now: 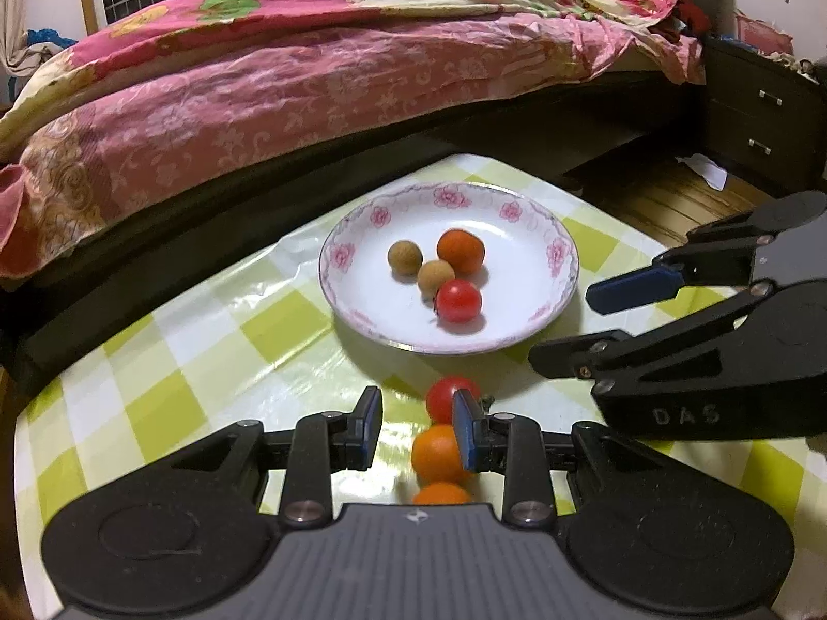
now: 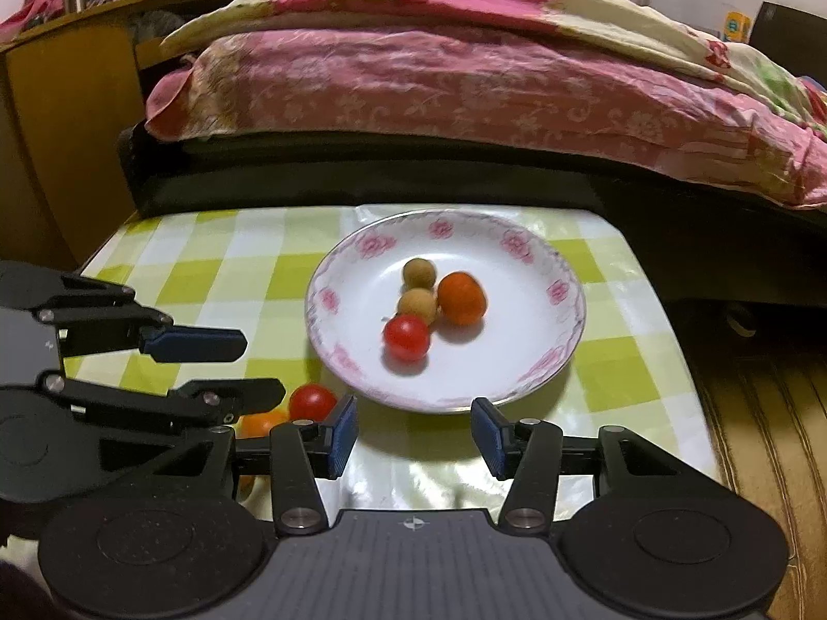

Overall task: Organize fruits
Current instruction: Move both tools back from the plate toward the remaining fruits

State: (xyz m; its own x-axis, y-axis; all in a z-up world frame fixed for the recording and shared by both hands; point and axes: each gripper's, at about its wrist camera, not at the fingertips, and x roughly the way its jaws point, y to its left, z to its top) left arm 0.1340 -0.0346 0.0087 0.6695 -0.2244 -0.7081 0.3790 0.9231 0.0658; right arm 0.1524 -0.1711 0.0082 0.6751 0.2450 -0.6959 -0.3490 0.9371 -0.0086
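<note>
A white plate with pink flowers (image 1: 537,237) (image 2: 517,248) stands on the checked table. It holds an orange fruit (image 1: 460,250) (image 2: 461,297), two brown longans (image 1: 404,257) (image 2: 419,272) and a red tomato (image 1: 458,300) (image 2: 407,337). In front of the plate a red tomato (image 1: 443,397) (image 2: 311,401) and two orange fruits (image 1: 433,453) (image 2: 258,423) lie in a row. My left gripper (image 1: 416,429) is open, its right finger beside these fruits. My right gripper (image 2: 415,431) is open and empty just before the plate.
A bed with a pink quilt (image 1: 310,77) (image 2: 465,77) runs along the table's far side. A dark nightstand (image 1: 760,119) stands at the right, above a wooden floor (image 1: 672,201). The table's right edge (image 2: 667,310) drops to the floor.
</note>
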